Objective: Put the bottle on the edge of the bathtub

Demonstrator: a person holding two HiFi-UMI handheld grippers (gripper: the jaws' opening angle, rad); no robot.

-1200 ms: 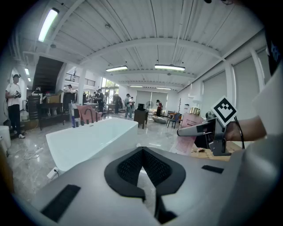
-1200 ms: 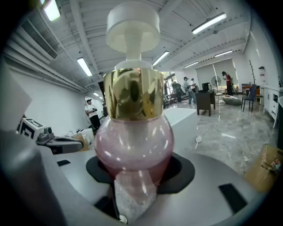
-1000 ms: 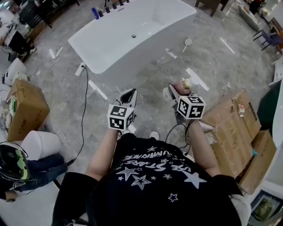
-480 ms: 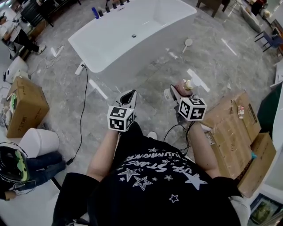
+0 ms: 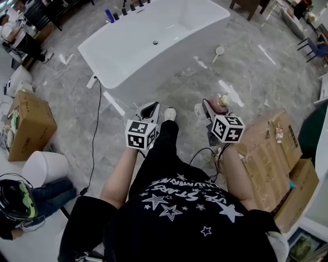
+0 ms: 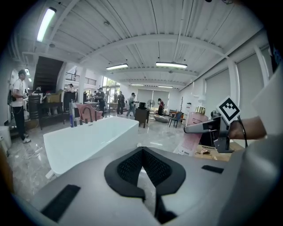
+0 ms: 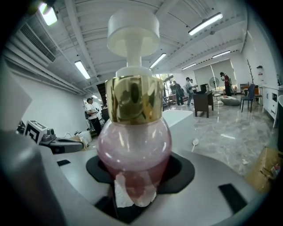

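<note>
The white bathtub (image 5: pixel 154 41) stands on the grey marble floor ahead of me, also in the left gripper view (image 6: pixel 88 141). My right gripper (image 5: pixel 207 108) is shut on a round pink bottle (image 5: pixel 221 102) with a gold collar and a white pump. In the right gripper view the bottle (image 7: pixel 135 145) fills the space between the jaws and stands upright, a torn white label at its base. My left gripper (image 5: pixel 149 108) is shut with nothing in it, its pads (image 6: pixel 142 152) touching. Both grippers hang at waist height, well short of the tub.
Cardboard boxes (image 5: pixel 271 148) stand at my right, another box (image 5: pixel 28 123) and a white bucket (image 5: pixel 46 166) at my left. A black cable (image 5: pixel 96 133) runs across the floor. Small dark bottles (image 5: pixel 110 15) stand at the tub's far end. People (image 5: pixel 20 38) stand far left.
I have stepped forward: a leg and white shoe now show between the grippers. Both grippers have drifted slightly right, toward the tub. The bottle stays in the right gripper.
</note>
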